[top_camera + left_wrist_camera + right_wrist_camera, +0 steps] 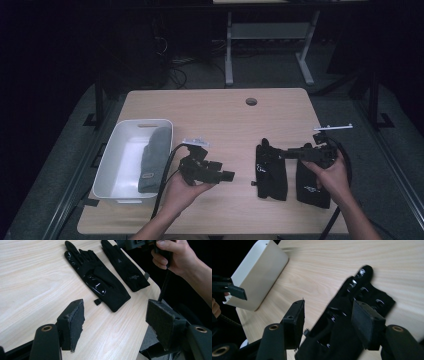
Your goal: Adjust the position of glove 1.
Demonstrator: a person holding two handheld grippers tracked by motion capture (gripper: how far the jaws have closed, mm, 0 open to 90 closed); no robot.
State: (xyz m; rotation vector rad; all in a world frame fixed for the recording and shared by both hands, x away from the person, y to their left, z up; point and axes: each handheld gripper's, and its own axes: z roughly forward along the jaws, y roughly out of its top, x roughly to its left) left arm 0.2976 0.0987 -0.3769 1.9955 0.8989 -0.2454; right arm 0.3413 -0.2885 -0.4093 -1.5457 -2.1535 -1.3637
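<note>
Fingers of both grippers gape empty — right gripper (285, 154) over black gloves (271, 172) near the table (210, 107) edge.

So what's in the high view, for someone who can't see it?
Two black fabric gloves lie on a pale wooden table; the open right gripper hovers over them. The open left gripper is beside a white plastic bin holding a grey mitten.
</note>
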